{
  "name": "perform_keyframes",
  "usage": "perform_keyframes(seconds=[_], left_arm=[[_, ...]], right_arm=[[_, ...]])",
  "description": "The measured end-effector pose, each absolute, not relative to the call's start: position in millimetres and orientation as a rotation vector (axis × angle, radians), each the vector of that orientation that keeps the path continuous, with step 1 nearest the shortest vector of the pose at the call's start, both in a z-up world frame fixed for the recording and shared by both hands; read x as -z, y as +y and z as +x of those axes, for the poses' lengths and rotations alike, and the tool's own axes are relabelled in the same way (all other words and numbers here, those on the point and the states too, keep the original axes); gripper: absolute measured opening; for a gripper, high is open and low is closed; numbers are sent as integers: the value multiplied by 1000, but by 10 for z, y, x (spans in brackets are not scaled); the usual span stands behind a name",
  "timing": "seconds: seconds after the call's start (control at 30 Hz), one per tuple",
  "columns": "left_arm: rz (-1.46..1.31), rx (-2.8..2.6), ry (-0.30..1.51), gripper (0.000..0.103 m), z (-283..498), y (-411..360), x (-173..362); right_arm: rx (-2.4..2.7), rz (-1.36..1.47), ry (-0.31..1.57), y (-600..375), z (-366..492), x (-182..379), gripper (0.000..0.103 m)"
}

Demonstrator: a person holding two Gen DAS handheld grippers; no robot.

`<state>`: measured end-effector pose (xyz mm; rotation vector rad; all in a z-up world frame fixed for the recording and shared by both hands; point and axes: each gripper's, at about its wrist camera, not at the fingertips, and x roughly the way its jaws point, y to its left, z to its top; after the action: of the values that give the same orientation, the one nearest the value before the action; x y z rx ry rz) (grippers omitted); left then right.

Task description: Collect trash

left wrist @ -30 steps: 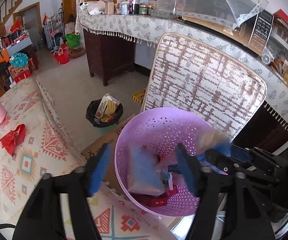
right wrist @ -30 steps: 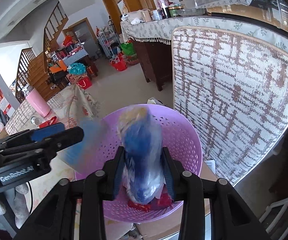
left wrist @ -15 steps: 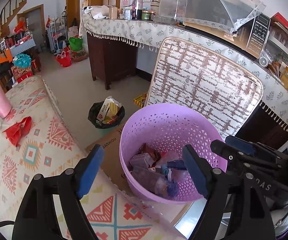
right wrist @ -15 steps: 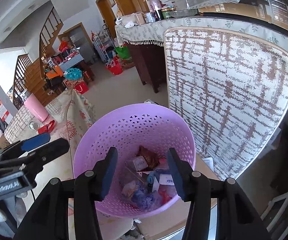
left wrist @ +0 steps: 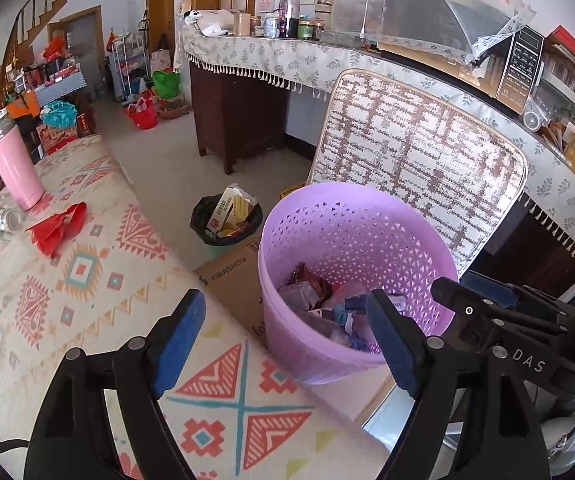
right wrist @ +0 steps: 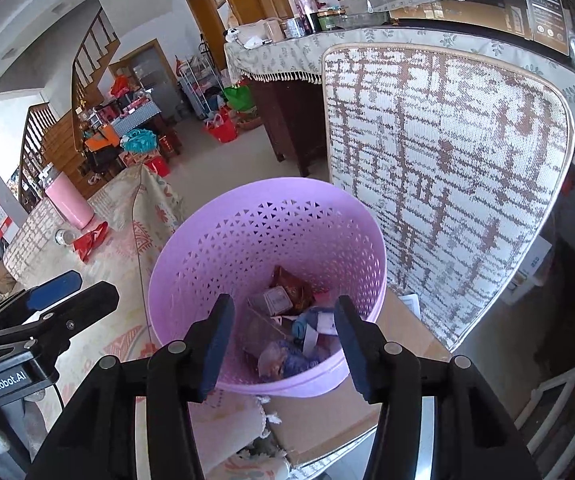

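A purple perforated basket (left wrist: 351, 224) (right wrist: 247, 236) stands on a cardboard box (left wrist: 231, 280) beside the patterned table. Several wrappers, a small box and a blue-printed bag (right wrist: 287, 360) lie in it. My left gripper (left wrist: 287, 336) is open and empty, above the table edge at the basket's near left. My right gripper (right wrist: 279, 344) is open and empty, over the basket's near rim; it also shows in the left wrist view (left wrist: 487, 296). A red wrapper (left wrist: 57, 226) (right wrist: 91, 240) and a small clear bottle (left wrist: 5, 218) lie on the table.
A pink thermos (left wrist: 15, 168) stands on the table by the red wrapper. A woven chair back (left wrist: 415, 160) rises right behind the basket. A black-lined bin (left wrist: 225, 220) with boxes stands on the floor. A draped counter (left wrist: 287, 56) runs behind.
My right gripper opened and let the blue-printed bag fall into the basket. Both grippers have drawn back and up from the basket.
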<state>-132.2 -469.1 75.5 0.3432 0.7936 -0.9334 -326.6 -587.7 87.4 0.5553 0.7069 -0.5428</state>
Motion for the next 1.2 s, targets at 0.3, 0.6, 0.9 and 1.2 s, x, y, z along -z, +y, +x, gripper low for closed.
perform_keyframes(seconds=[0.3, 0.6, 0.9, 1.2], left_arm=[[372, 917, 751, 81, -1475, -4522, -739], [365, 892, 707, 81, -1592, -4298, -797], [377, 851, 549, 89, -1889, -4088, -1010], [314, 812, 421, 98, -2187, -3763, -1279]], right_arm=[[543, 549, 714, -5708, -3326, -881, 57], [541, 539, 715, -5528, -3395, -897, 59], [562, 535, 700, -5357, -3535, -945, 60], [571, 485, 668, -5110, -3679, -1053, 66]])
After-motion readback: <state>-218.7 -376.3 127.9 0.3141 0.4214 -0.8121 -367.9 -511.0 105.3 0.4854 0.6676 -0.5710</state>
